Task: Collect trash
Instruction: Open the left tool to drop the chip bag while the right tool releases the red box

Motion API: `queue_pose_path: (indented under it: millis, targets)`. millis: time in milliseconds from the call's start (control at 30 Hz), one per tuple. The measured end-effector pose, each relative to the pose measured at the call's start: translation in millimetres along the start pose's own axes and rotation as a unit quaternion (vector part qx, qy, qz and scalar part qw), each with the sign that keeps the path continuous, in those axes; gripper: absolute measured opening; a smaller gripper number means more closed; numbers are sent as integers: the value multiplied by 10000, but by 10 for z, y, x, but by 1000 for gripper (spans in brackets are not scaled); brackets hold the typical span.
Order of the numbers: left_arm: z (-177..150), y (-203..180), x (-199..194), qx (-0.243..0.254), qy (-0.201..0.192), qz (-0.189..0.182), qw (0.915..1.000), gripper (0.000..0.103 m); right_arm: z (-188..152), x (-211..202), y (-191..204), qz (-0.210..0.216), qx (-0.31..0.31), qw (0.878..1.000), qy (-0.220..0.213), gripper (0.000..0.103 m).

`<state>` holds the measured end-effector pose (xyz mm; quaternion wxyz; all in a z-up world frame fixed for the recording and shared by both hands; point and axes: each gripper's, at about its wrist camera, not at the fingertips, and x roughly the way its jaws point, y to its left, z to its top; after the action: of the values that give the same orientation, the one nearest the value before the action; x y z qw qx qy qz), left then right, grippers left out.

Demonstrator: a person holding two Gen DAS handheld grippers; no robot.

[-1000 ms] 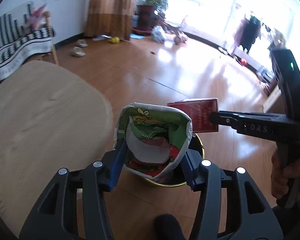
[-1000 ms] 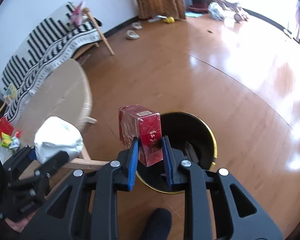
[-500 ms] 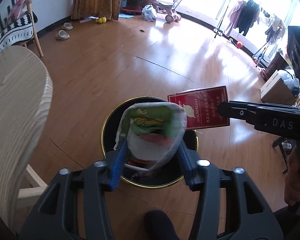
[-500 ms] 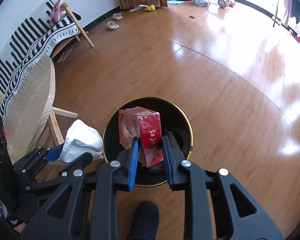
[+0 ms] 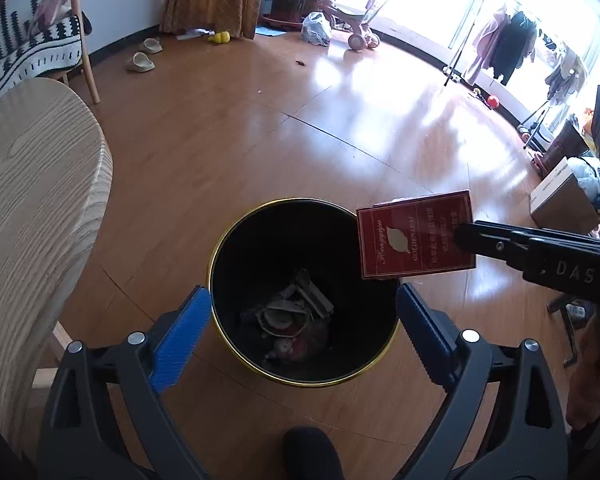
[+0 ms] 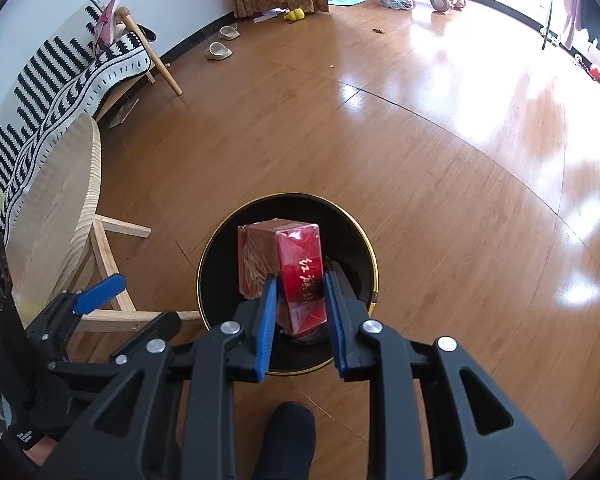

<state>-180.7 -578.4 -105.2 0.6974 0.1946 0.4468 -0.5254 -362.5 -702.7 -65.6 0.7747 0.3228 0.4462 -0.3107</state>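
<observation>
Presently your left gripper (image 5: 300, 336) hangs over the black bin (image 5: 236, 240) with its jaws wide apart and nothing between them. Crumpled wrappers (image 5: 296, 320) lie at the bottom of the bin, so part of the collection looks done. Your right gripper (image 6: 300, 312) has its jaws clamped on the red box (image 6: 300, 268), which it holds above the bin opening, toward the right side of the gold rim as the left wrist view shows it. Judged from this, 1 item is left in hand; releasing it there should drop it inside, though its outer edge sits close to the rim and could catch.

Around you: the round wooden table (image 5: 28, 208) stands just beside the bin on the left, with its leg near the bin wall. A striped blanket (image 6: 68, 76) covers a chair by the wall. 2 slippers (image 5: 140, 62) and a plastic bag (image 5: 316, 32) lie well apart on the floor. Nothing blocks the bin mouth. Your foot (image 6: 288, 436) sits just below it.
</observation>
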Motion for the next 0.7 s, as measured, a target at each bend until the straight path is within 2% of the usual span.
queue_pose_path:
  millis: [500, 533, 567, 633, 700]
  targets:
    - [23, -20, -57, 42, 60, -83, 9999, 92, -7, 15, 44, 28, 6, 10000, 11, 24]
    - [25, -19, -63, 36, 64, -84, 9999, 92, -3, 23, 41, 45, 30, 10000, 23, 28]
    - [17, -9, -66, 39, 64, -87, 9999, 92, 5, 28, 39, 63, 61, 10000, 31, 53]
    - [14, -6, -64, 46, 59, -89, 9999, 92, 11, -32, 47, -18, 60, 9998, -190, 87]
    - [7, -8, -68, 47, 55, -94, 9999, 92, 17, -57, 68, 13, 17, 9998, -219, 87]
